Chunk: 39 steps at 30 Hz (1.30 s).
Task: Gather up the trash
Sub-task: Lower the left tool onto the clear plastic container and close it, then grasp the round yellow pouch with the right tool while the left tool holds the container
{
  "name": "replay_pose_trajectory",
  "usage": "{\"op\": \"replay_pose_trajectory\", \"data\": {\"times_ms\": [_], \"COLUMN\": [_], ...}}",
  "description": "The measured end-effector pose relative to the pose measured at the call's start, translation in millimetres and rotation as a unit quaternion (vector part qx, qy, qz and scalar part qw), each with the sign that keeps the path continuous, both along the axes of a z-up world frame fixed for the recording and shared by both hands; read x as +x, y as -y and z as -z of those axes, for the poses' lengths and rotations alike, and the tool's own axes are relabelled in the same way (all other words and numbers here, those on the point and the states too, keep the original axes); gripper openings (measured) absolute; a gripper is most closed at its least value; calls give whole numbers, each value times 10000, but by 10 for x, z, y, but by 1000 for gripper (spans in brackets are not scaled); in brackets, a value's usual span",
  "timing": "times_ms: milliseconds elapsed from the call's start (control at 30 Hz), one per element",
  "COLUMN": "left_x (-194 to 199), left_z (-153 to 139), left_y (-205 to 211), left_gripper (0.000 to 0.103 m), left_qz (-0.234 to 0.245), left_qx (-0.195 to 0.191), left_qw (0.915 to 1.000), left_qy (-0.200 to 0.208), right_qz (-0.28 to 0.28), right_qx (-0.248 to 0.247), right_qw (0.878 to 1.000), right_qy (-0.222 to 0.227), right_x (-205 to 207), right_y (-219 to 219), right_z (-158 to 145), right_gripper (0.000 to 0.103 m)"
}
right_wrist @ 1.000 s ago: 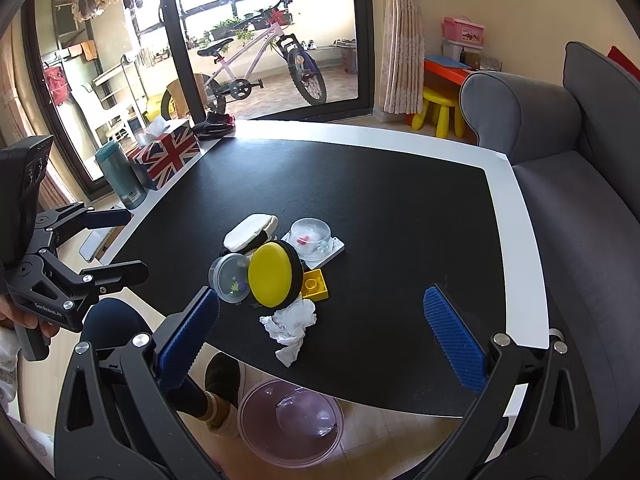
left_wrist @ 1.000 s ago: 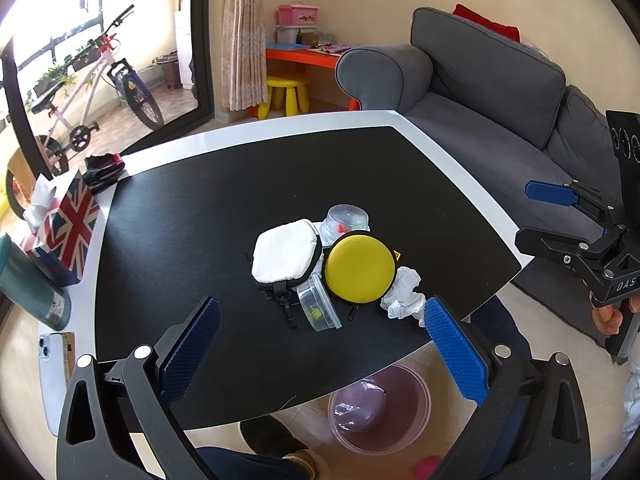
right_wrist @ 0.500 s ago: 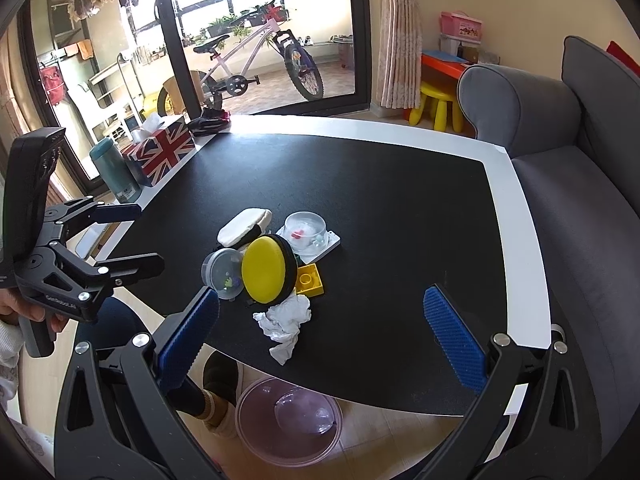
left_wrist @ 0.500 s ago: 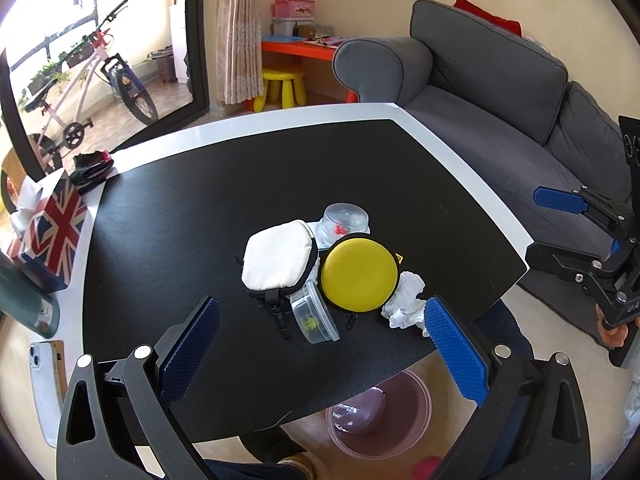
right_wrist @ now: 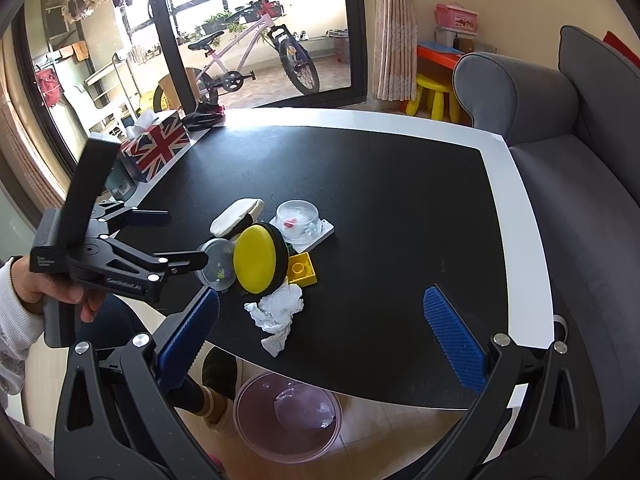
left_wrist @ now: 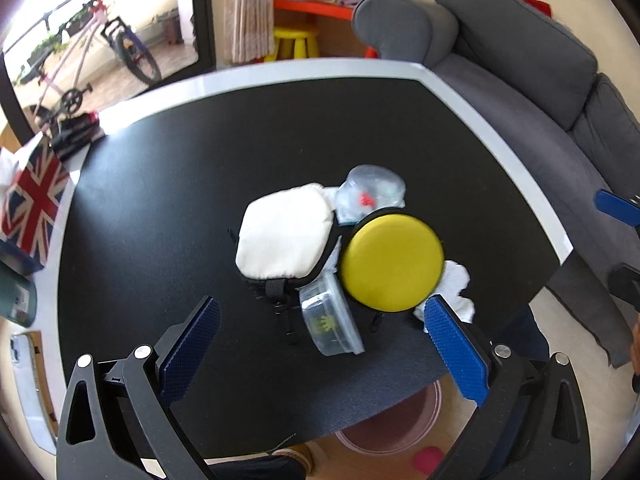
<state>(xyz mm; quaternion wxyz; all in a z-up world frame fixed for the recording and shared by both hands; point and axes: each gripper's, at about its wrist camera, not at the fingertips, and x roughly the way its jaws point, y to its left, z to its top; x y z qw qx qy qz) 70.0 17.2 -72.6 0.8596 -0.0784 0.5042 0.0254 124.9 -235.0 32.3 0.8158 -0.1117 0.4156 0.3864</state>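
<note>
A crumpled white tissue (right_wrist: 278,314) lies near the table's front edge, beside a yellow round case (right_wrist: 256,258); it shows partly behind the case in the left wrist view (left_wrist: 456,286). A pink trash bin (right_wrist: 288,416) stands on the floor below the edge. My left gripper (left_wrist: 320,340) is open, hovering over a clear lidded tub (left_wrist: 330,322); it also shows in the right wrist view (right_wrist: 168,236). My right gripper (right_wrist: 320,340) is open, above the table edge, right of the tissue.
A white pouch (left_wrist: 284,236), a clear round container (left_wrist: 370,196) and a yellow brick (right_wrist: 302,272) crowd the cluster. A Union Jack tissue box (right_wrist: 156,146) and a teal bottle (left_wrist: 16,298) stand at the table's left. A grey sofa (right_wrist: 580,168) is on the right.
My left gripper has moved forward and closer to the cluster of objects. My right gripper has shifted slightly; both stay open.
</note>
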Motion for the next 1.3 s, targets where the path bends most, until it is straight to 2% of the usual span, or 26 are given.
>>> {"op": "replay_pose_trajectory", "data": {"times_ms": [200,267,333,367,433,533,567,600,767,800,1033,1300], "left_x": [73,84,97,96,106,99,95,87,93,89,22,-136], "left_z": [177,232,271,295,332,372,378,382,394,387,295,65], "left_y": [-35,-44,-53,-56,-45,-23,-25,-25,-60,-62,-58,-88], "left_gripper": [97,94,81,78,62,44,42,36,32,24,24,24], "left_qz": [-94,-125,-132,-130,-67,13,22,30,70,79,70,74], "left_qx": [-61,-77,-139,-162,-227,-262,-271,-275,-313,-341,-330,-268], "left_qw": [9998,9996,9993,9992,9990,9987,9987,9987,9988,9988,9992,9996], "left_qy": [-191,-254,-308,-339,-369,-428,-431,-427,-367,-352,-235,36], "right_qz": [5,6,5,2,-7,-15,-18,-22,-24,-26,-77,-188], "right_qx": [8,4,1,-5,-10,-17,-16,-15,-18,-19,-22,-47], "right_qw": [10000,10000,10000,10000,10000,10000,10000,10000,9999,9999,9999,9998], "right_qy": [-30,-31,-44,-49,-61,-73,-81,-87,-103,-108,-104,-104], "right_x": [13,14,16,14,14,18,20,20,22,22,11,18], "right_y": [14,15,6,2,-5,-20,-28,-32,-47,-50,-108,-240], "right_z": [26,29,44,54,72,96,98,102,108,109,130,168], "right_gripper": [100,100,100,100,100,100,100,100,100,100,100,100]}}
